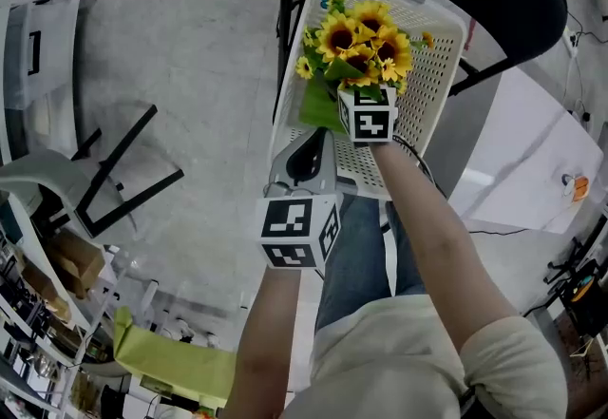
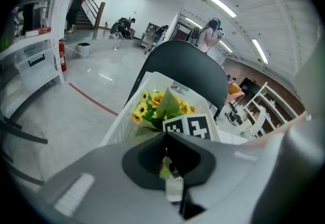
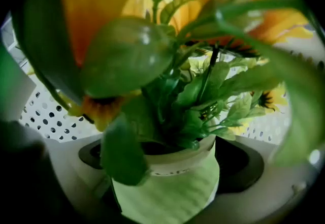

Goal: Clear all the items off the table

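The right gripper (image 3: 165, 169) is squeezing the light green pot of yellow fake sunflowers (image 1: 361, 39), holding it over the white plastic basket with holes (image 1: 439, 61). The left gripper (image 1: 309, 146), jaws together, is hanging near the basket's edge.

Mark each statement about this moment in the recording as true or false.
1. The right gripper has a green pot between its fingers. True.
2. The basket is black with solid walls. False: it is white and perforated.
3. The pot carries yellow sunflowers. True.
4. The left gripper has its fingers spread wide apart. False: its fingers are closed together.
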`<control>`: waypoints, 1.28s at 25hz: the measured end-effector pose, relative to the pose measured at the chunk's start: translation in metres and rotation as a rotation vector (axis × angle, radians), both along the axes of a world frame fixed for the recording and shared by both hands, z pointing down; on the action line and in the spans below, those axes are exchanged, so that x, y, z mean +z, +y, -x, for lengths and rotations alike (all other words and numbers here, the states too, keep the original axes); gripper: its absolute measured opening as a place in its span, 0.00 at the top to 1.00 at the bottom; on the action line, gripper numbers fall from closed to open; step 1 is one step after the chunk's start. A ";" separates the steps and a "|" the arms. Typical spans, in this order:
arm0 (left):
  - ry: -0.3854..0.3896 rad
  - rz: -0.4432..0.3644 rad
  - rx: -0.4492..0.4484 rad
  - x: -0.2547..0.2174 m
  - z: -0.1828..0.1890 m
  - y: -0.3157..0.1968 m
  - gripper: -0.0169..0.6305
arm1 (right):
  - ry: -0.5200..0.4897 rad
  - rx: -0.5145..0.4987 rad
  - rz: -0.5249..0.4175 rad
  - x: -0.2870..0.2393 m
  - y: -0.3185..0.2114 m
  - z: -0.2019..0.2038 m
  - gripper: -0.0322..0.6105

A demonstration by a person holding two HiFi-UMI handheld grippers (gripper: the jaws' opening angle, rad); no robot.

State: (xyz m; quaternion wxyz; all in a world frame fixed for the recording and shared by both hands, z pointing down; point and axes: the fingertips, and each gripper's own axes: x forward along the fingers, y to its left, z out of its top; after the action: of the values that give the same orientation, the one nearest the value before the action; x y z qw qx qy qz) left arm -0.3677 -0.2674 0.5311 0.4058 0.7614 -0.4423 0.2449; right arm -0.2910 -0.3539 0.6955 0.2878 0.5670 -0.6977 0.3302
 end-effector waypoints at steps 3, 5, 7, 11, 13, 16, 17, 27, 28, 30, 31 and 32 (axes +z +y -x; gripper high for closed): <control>0.007 -0.003 -0.011 -0.001 -0.001 0.000 0.96 | -0.025 0.030 0.005 -0.007 0.002 0.000 0.02; 0.007 -0.006 -0.015 -0.002 -0.002 0.002 0.96 | -0.035 0.048 0.008 -0.013 0.005 0.000 0.02; 0.005 -0.009 -0.020 -0.003 -0.003 0.004 0.96 | -0.044 0.062 0.015 -0.018 0.010 -0.001 0.02; 0.005 -0.018 -0.038 -0.009 -0.005 0.006 0.96 | -0.065 0.082 0.018 -0.031 0.017 -0.003 0.02; 0.007 -0.020 -0.045 -0.011 -0.007 0.009 0.96 | -0.073 0.095 0.016 -0.038 0.021 -0.006 0.02; -0.002 -0.024 -0.048 -0.014 -0.008 0.016 0.96 | -0.086 0.109 0.014 -0.050 0.027 -0.006 0.02; -0.006 -0.026 -0.051 -0.016 -0.007 0.018 0.96 | -0.094 0.113 0.012 -0.055 0.029 -0.005 0.02; -0.036 -0.038 -0.091 -0.034 -0.002 0.034 0.96 | -0.164 0.108 -0.037 -0.116 0.040 -0.001 0.02; -0.042 -0.038 -0.094 -0.035 -0.002 0.036 0.96 | -0.165 0.096 -0.041 -0.123 0.043 0.000 0.02; -0.052 -0.042 -0.100 -0.040 -0.002 0.040 0.96 | -0.169 0.074 -0.047 -0.135 0.048 0.000 0.02; -0.054 -0.045 -0.103 -0.042 -0.003 0.042 0.96 | -0.172 0.065 -0.051 -0.140 0.051 -0.001 0.02; -0.054 -0.047 -0.104 -0.045 -0.005 0.043 0.96 | -0.175 0.058 -0.055 -0.146 0.053 -0.002 0.02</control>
State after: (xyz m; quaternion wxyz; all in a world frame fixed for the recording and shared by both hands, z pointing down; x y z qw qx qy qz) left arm -0.3630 -0.2243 0.4866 0.3878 0.7399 -0.4977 0.2335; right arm -0.2890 -0.3011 0.5498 0.2005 0.5638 -0.7121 0.3673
